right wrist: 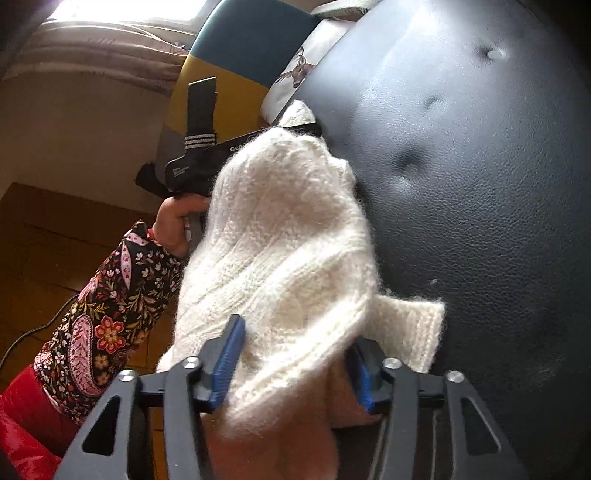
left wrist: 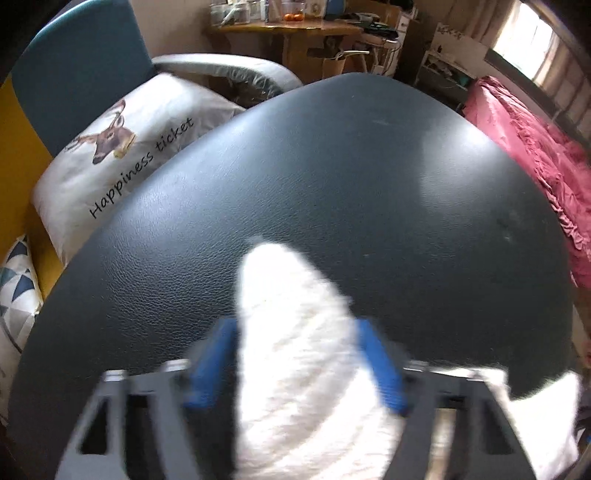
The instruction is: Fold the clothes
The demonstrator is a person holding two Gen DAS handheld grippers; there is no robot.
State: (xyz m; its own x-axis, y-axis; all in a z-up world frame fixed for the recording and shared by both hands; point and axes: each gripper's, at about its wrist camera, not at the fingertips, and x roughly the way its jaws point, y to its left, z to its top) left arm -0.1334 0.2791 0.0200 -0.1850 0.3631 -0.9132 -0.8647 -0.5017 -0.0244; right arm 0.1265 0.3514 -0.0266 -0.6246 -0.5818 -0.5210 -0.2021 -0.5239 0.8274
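Note:
A fluffy white knit garment (left wrist: 280, 288) lies partly on a black leather cushioned top (left wrist: 332, 166). In the left wrist view my left gripper (left wrist: 295, 328) has its blue pads (left wrist: 380, 369) pressed against a bunch of the knit from both sides. In the right wrist view my right gripper (right wrist: 295, 332) is shut on another bunch of the same garment (right wrist: 280, 229), lifted beside the leather top (right wrist: 480, 184). A ribbed end (right wrist: 410, 328) rests on the leather. The left gripper's black body (right wrist: 199, 162) shows beyond the knit, held by a hand (right wrist: 173, 221) in a floral sleeve (right wrist: 110, 314).
A white deer-print cushion (left wrist: 110, 155) and a triangle-patterned cushion (left wrist: 14, 288) lean on a blue and yellow seat back (left wrist: 74, 66) to the left. Pink bedding (left wrist: 535, 166) lies to the right. A cluttered wooden table (left wrist: 288, 33) stands at the far side.

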